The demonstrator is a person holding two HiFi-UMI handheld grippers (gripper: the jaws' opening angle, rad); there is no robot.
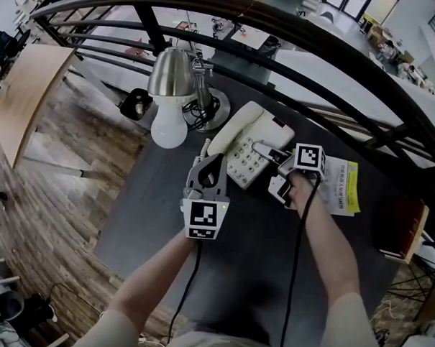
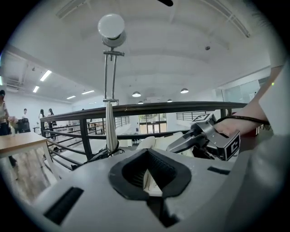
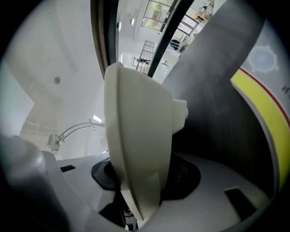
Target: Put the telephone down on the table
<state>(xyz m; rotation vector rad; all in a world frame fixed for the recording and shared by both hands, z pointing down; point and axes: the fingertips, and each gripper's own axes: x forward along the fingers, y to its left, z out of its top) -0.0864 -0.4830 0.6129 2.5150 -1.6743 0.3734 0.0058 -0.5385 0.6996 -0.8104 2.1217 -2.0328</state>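
Dark table is filling my head view, with a black railing curving behind the lamp, whose bare bulb is hanging in front of its base. I am holding the cream telephone just right of the lamp's base, my left gripper clenching the edge nearer the lamp and my right gripper clamping the side away from it, though I cannot tell whether the telephone is touching the table. A yellow-striped paper is lying farther right of the lamp, beyond the right gripper, and the lamp's cord is crowding the telephone's lamp side.
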